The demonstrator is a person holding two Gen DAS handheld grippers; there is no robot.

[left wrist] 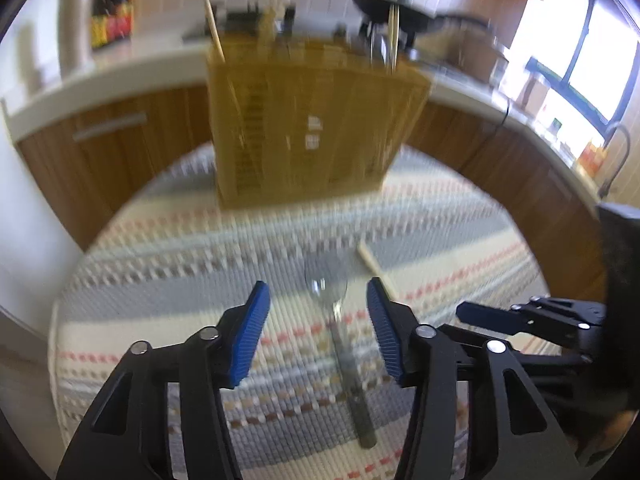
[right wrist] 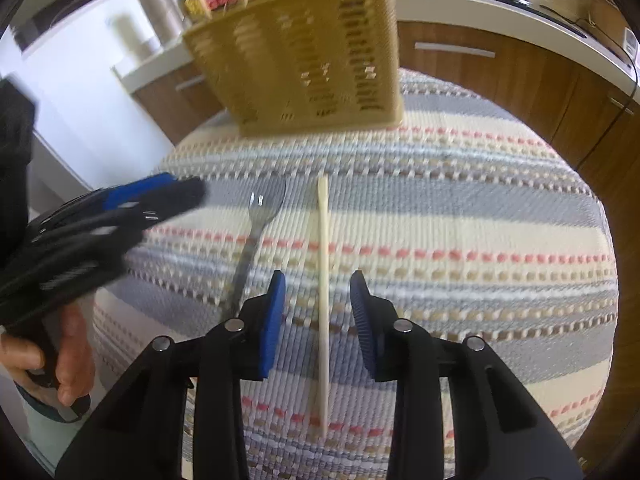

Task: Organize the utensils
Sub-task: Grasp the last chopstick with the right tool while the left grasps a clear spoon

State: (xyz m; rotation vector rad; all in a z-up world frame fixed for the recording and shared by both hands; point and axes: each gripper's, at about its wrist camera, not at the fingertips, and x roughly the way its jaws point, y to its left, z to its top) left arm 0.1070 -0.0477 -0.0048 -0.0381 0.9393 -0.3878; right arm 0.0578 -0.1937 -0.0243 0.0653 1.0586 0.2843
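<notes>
on the striped desk point(right wrist: 460, 208), open left gripper point(left wrist: 318, 336) straddles the spoon point(left wrist: 340, 332) and open right gripper point(right wrist: 318, 320) the chopstick point(right wrist: 323, 280), lined up for grasping.

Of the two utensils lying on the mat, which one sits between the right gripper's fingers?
The pale wooden chopstick, between the right gripper's open blue pads without touching them. The metal spoon lies outside, to its left in the right wrist view.

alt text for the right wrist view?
The right gripper hangs open over a wooden chopstick lying on a striped woven mat. A metal spoon lies left of it, a tan slotted utensil basket beyond.
</notes>
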